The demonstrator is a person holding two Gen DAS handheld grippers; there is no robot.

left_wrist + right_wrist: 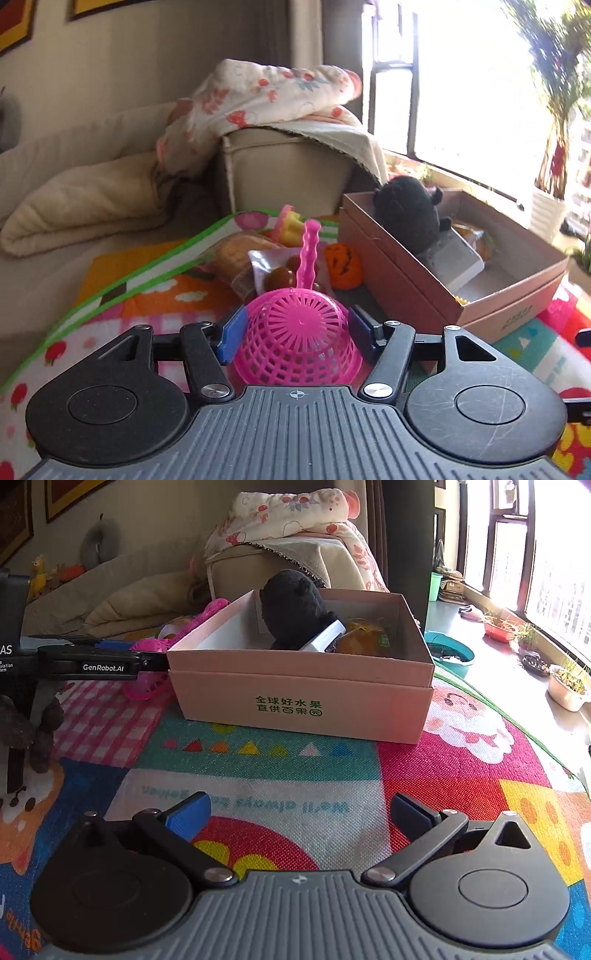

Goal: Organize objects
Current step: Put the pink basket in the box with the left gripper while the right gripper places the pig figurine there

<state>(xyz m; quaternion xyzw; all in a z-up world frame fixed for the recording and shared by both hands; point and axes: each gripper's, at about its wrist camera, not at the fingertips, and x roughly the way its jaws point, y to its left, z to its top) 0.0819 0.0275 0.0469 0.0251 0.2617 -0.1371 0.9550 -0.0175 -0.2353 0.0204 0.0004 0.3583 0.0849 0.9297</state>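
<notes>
The pink toy strainer (297, 332), dome up with its wavy handle pointing away, sits clamped between your left gripper (293, 330) pads just left of the cardboard box (301, 686) holding a black plush toy (293, 609), while your right gripper (299, 814) hangs spread wide above the colourful play mat (424, 775).

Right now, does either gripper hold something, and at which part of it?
The left gripper holds the pink plastic mesh strainer upside down, its blue pads on opposite sides of the bowl, not the handle. The right gripper is open and holds nothing.
</notes>
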